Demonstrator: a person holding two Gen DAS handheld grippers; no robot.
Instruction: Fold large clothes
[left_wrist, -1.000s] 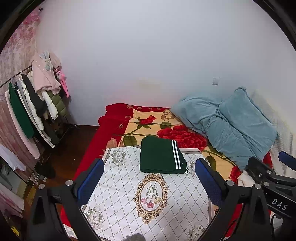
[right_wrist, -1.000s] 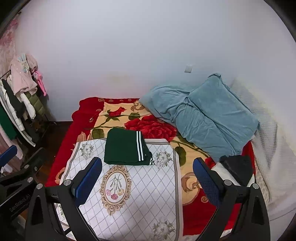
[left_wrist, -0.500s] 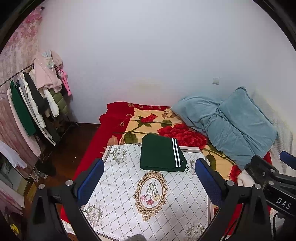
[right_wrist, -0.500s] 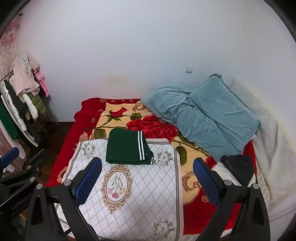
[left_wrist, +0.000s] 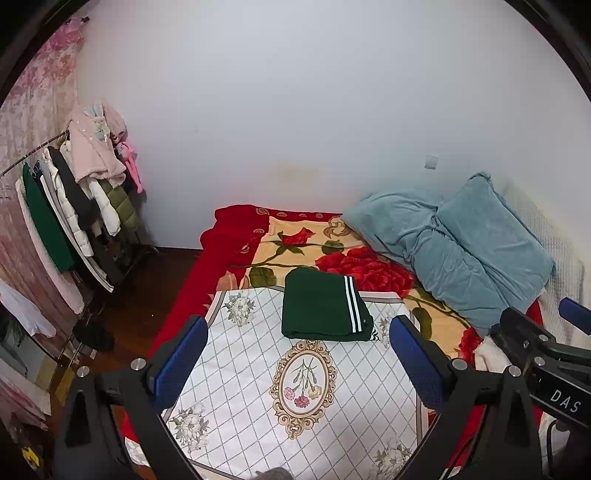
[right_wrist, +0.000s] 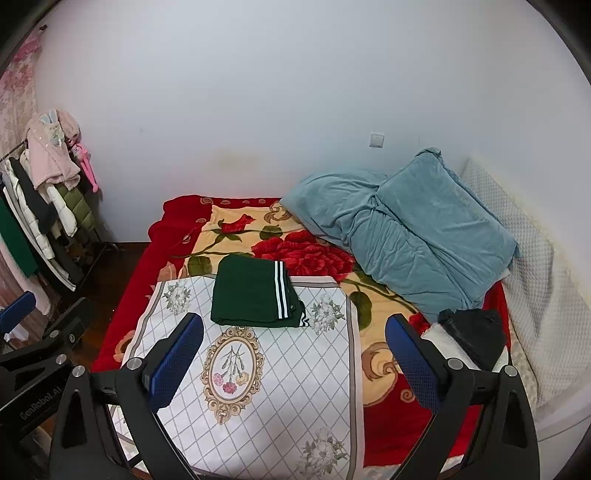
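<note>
A dark green garment with white stripes (left_wrist: 325, 308) (right_wrist: 255, 293) lies folded into a neat rectangle at the far edge of a white floral cloth (left_wrist: 295, 380) (right_wrist: 258, 376) spread on the bed. My left gripper (left_wrist: 299, 363) hangs open well above and short of the garment, nothing between its blue pads. My right gripper (right_wrist: 293, 356) is open too, held back over the cloth, empty. Each gripper shows at the edge of the other's view: the right one (left_wrist: 546, 354), the left one (right_wrist: 33, 354).
A red rose-print blanket (right_wrist: 295, 254) covers the bed. Crumpled teal bedding (right_wrist: 413, 232) lies at the back right, a black item on a white towel (right_wrist: 472, 332) beside it. A clothes rack with hanging coats (left_wrist: 74, 206) stands at the left over dark wooden floor.
Both views have drifted back and up slightly, so the garment and cloth sit a little farther off. The garment has not moved and both grippers stay open.
</note>
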